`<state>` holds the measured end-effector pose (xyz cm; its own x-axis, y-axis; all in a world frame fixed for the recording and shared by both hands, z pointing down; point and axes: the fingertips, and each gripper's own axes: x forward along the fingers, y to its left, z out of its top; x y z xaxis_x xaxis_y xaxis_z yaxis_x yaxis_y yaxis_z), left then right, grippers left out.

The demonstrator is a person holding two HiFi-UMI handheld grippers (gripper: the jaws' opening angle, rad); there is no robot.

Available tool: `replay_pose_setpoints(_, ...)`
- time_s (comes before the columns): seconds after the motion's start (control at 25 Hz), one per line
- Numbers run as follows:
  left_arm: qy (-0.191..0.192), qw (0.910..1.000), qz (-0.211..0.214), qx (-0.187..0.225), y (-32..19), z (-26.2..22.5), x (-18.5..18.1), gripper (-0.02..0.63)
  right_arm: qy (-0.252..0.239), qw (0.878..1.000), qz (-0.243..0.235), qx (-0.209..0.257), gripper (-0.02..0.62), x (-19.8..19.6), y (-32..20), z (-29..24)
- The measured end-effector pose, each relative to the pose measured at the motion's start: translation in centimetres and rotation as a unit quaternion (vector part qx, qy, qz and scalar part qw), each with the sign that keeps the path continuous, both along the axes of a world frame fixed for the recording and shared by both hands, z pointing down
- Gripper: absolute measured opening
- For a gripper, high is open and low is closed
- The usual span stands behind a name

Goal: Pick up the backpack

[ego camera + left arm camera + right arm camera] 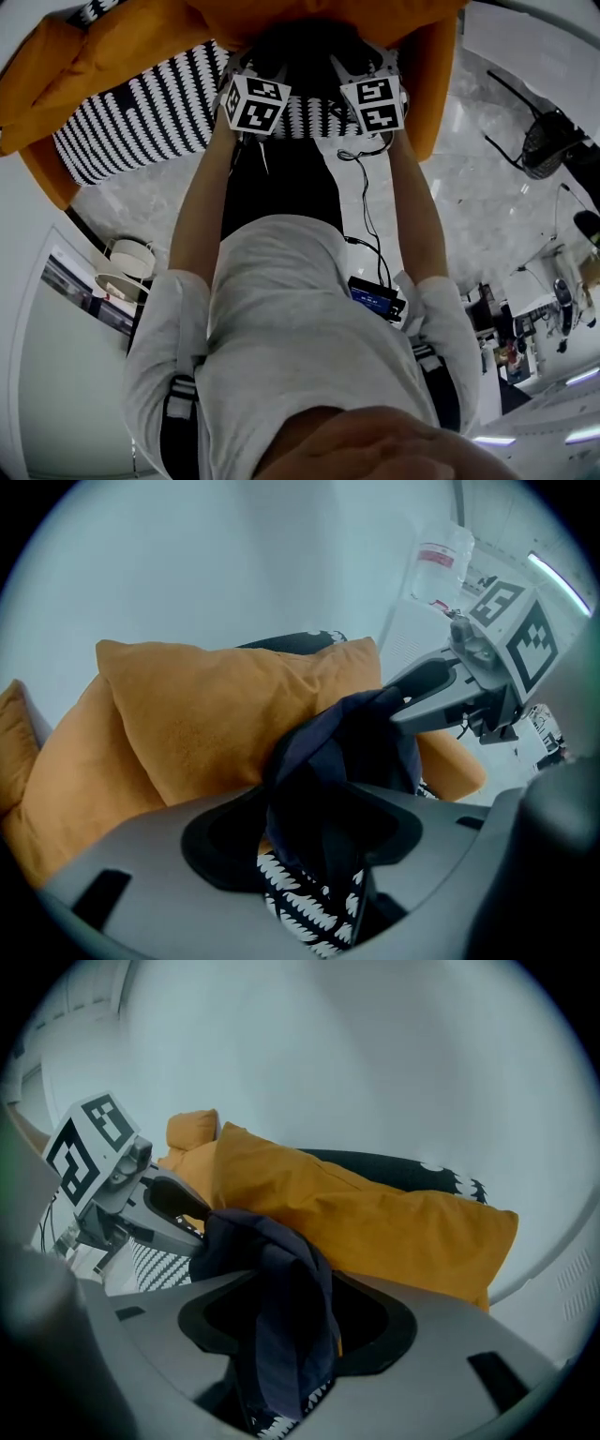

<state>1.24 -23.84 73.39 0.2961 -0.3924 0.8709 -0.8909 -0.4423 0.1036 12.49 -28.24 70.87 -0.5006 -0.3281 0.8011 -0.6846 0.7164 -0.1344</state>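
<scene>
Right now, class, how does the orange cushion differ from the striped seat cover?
The orange cushion is one plain colour, while the striped seat cover is patterned black and white. The cushion leans upright at the back, and the cover lies spread flat in front of it. Both are soft fabric.

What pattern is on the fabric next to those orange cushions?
Black with rows of white zigzag marks; the patterned fabric shows best in the head view.

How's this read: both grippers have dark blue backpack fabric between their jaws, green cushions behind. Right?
Not quite: the cushions are orange, not green, as the left gripper view shows. The rest stands: dark blue backpack fabric lies between the jaws of the left gripper and of the right gripper.
</scene>
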Motion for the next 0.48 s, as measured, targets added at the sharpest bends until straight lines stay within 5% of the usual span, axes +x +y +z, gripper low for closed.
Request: replay_pose_setpoints(0.48,0.003,1.0000,0.001,0.007,-0.6,1.4,0.5,0.238,0.003,1.000,-0.001,-0.014,0.244,-0.7,0.2,2.3)
